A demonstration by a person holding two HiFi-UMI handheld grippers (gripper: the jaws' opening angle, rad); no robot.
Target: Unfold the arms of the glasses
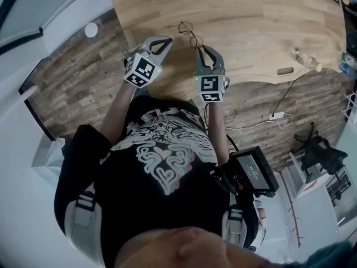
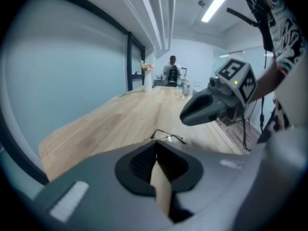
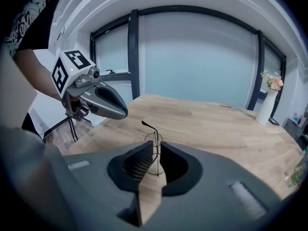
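Thin wire glasses (image 1: 188, 33) lie on the wooden table (image 1: 251, 21), folded, with one arm tip sticking up. My left gripper (image 1: 168, 40) is just left of them with its jaws shut and nothing between them; in the left gripper view the glasses (image 2: 167, 137) show right beyond the jaw tips. My right gripper (image 1: 199, 48) points at them from the near side. Its jaws stand a narrow gap apart, and in the right gripper view a wire of the glasses (image 3: 155, 143) runs through that gap. In the left gripper view the right gripper (image 2: 184, 116) hangs slightly above the glasses.
The table's near edge (image 1: 262, 81) curves just beside my right gripper. A small dark object (image 1: 285, 70) and a bottle (image 1: 305, 60) lie at the right. A vase of flowers (image 3: 266, 102) stands far along the table, and a person (image 2: 172, 72) sits at its far end.
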